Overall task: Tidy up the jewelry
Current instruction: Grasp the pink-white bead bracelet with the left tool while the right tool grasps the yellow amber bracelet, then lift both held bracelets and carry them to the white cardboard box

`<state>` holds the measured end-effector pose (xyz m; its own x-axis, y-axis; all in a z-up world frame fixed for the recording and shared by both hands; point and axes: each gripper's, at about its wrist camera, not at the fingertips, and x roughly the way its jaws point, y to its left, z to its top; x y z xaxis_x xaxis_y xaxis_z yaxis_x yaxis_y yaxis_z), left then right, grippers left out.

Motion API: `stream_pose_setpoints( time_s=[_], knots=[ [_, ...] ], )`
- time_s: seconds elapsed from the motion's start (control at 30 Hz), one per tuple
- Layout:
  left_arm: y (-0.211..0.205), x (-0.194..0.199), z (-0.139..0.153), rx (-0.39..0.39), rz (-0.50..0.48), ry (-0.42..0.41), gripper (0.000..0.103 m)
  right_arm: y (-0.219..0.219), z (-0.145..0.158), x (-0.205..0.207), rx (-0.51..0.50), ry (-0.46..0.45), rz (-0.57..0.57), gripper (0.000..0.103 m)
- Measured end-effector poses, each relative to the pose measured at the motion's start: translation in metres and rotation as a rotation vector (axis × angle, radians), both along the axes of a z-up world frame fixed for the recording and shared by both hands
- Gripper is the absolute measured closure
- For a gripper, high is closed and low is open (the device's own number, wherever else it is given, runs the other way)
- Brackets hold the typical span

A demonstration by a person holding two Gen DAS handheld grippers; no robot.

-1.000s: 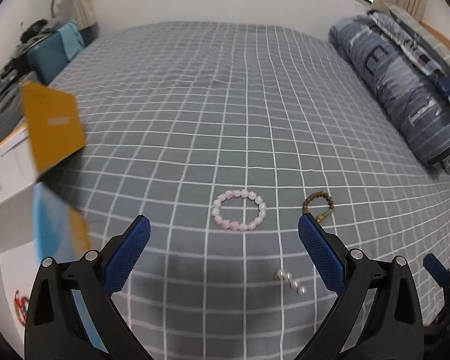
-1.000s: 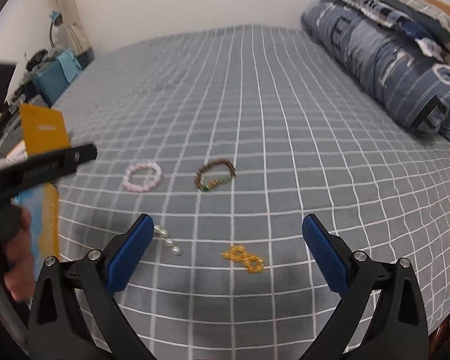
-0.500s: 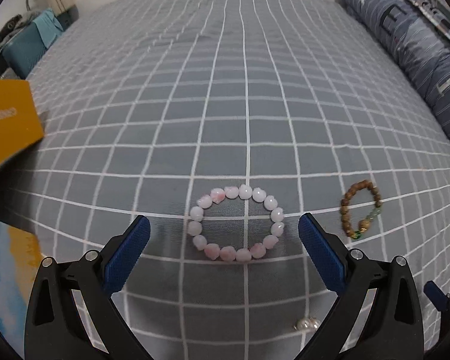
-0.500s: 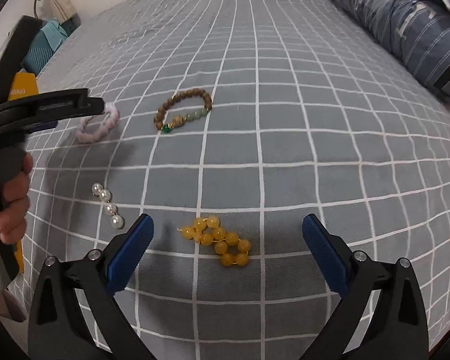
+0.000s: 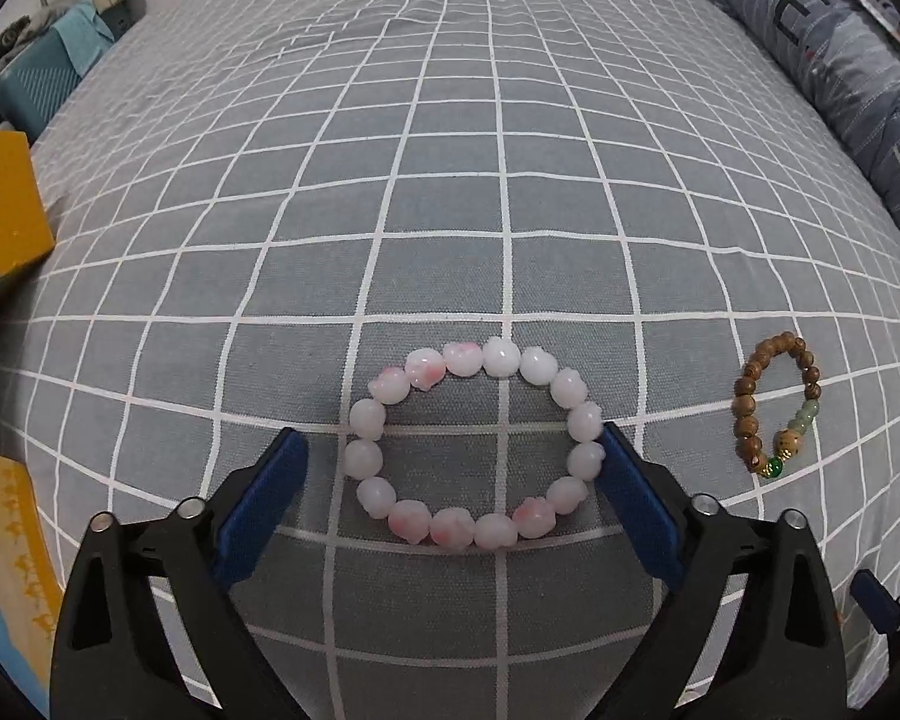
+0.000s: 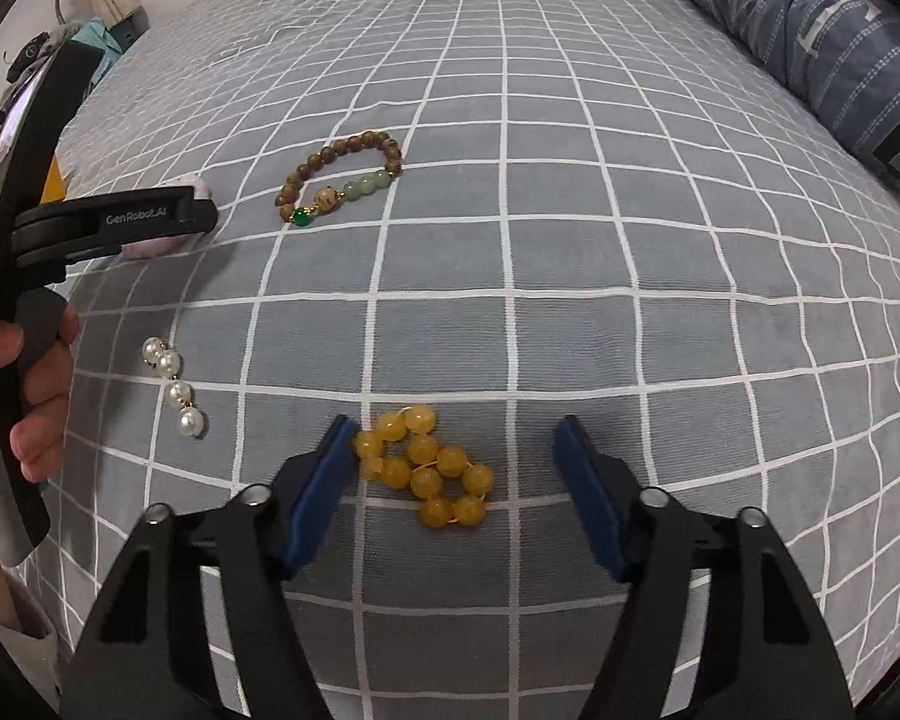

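A pink and white bead bracelet point(image 5: 384, 387) lies flat on the grey checked bedsheet point(image 5: 450, 180). My left gripper point(image 5: 450, 450) is open and straddles it, with the right pad touching its right side. A brown wooden bead bracelet with green beads point(image 5: 744, 396) lies to its right, also in the right wrist view point(image 6: 306, 177). My right gripper point(image 6: 459, 438) is open and low over a bunched yellow bead bracelet point(image 6: 429, 468), whose left end touches the left pad. A string of pearls point(image 6: 174, 387) lies to its left.
An orange box point(image 5: 3, 210) sits at the bed's left edge, with an orange and blue box point(image 5: 0, 540) nearer. A rolled blue quilt point(image 5: 840, 60) lies along the right side. A teal bag point(image 5: 42, 84) sits beyond the far left corner.
Both grippers have moved forward and down. The left one now straddles the pink bracelet; the right one has closed in over the yellow beads with its jaws narrower than before.
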<state>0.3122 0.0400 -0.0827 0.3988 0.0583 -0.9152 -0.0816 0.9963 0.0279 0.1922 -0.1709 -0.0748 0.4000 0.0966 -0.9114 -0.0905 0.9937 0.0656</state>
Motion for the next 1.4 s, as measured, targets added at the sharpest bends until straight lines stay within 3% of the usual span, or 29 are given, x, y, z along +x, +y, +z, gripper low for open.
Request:
stream_pose_setpoints(
  time_s=[0.2,0.27,0.3,0.33,0.37,0.43,0.53,1.4],
  knots=[
    [-0.005,-0.006,0.013,-0.011,0.009,-0.011,0.046,0.0,0.001,0.0,-0.032,0.0,-0.004,0.06],
    [-0.006,-0.008,0.016,-0.002,0.014,-0.011,0.066,0.001,0.001,0.0,-0.038,0.0,-0.003,0.067],
    [-0.007,-0.008,0.017,0.007,0.015,-0.01,0.071,0.002,0.001,0.0,-0.046,-0.001,-0.003,0.07],
    [-0.008,-0.009,0.017,0.007,0.012,-0.008,0.082,0.002,0.001,-0.001,-0.05,-0.001,-0.002,0.078],
    [-0.009,-0.01,0.017,0.01,0.006,-0.004,0.085,0.002,0.002,0.0,-0.05,-0.001,-0.004,0.087],
    [-0.009,-0.011,0.019,0.007,0.003,0.0,0.087,0.0,0.003,0.001,-0.043,0.005,-0.023,0.094],
    [-0.011,-0.014,0.021,0.013,-0.003,0.001,0.091,-0.001,0.003,0.001,-0.036,0.007,-0.031,0.094],
    [0.004,-0.029,0.049,-0.021,0.01,-0.069,0.091,0.005,0.027,-0.013,-0.053,-0.081,-0.059,0.094]
  ],
)
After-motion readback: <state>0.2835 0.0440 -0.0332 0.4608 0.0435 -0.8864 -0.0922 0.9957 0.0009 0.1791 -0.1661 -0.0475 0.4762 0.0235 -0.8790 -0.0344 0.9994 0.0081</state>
